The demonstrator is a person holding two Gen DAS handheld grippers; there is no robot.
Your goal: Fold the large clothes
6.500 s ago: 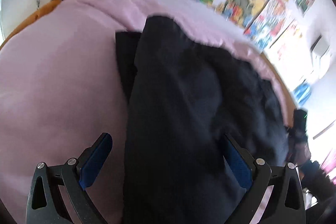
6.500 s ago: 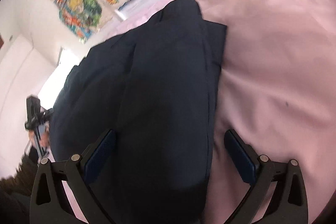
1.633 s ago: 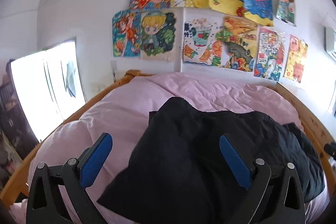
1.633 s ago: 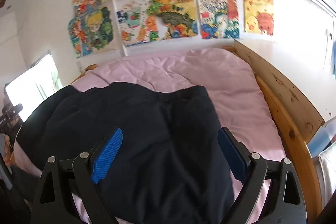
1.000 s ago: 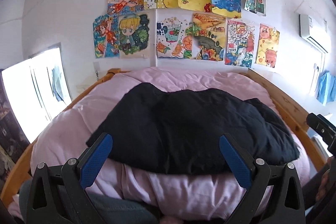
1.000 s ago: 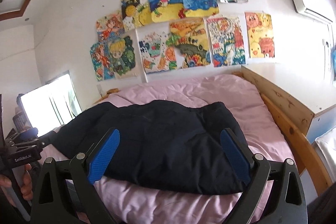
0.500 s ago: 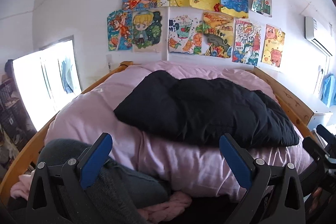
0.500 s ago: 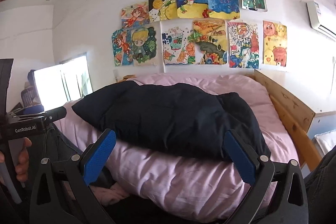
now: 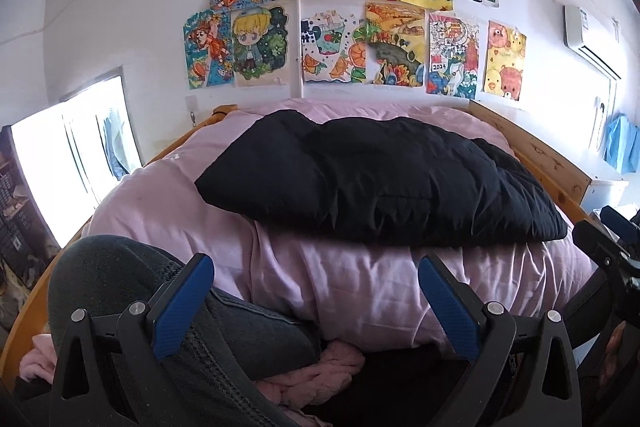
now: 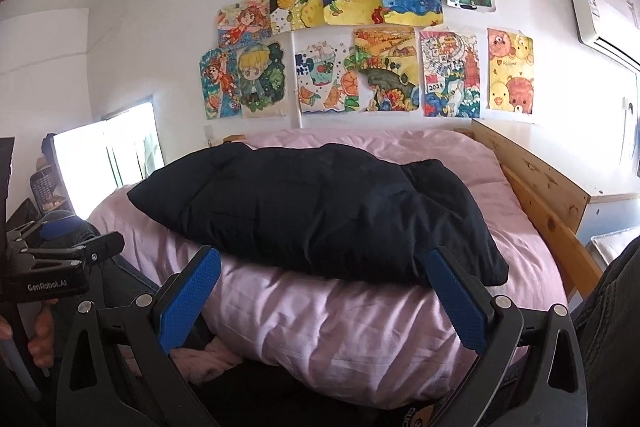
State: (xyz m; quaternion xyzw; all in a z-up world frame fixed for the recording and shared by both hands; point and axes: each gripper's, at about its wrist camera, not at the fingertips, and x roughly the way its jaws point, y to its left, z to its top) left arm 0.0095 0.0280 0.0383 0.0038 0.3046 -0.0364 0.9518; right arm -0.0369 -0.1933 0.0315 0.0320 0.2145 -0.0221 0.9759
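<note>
A black padded jacket (image 9: 376,179) (image 10: 316,211) lies folded into a long bundle across the pink duvet (image 9: 380,287) (image 10: 340,319) on the bed. My left gripper (image 9: 314,263) is open and empty, held back from the foot of the bed, well short of the jacket. My right gripper (image 10: 324,255) is also open, nothing between its blue pads (image 10: 188,295), and it is apart from the jacket too. The left gripper (image 10: 60,255) shows at the left edge of the right wrist view, with a hand below it.
A wooden bed frame (image 9: 544,159) (image 10: 540,187) runs along the right side. A person's knee in grey trousers (image 9: 120,287) is in front of my left gripper. A pink cloth (image 9: 320,367) lies below the duvet. Drawings (image 10: 360,39) cover the far wall; a bright window (image 9: 72,155) is at the left.
Both grippers have drawn back and sunk away from the jacket, so the whole bed now shows. The grey knee has come into the left wrist view. The jacket has not moved.
</note>
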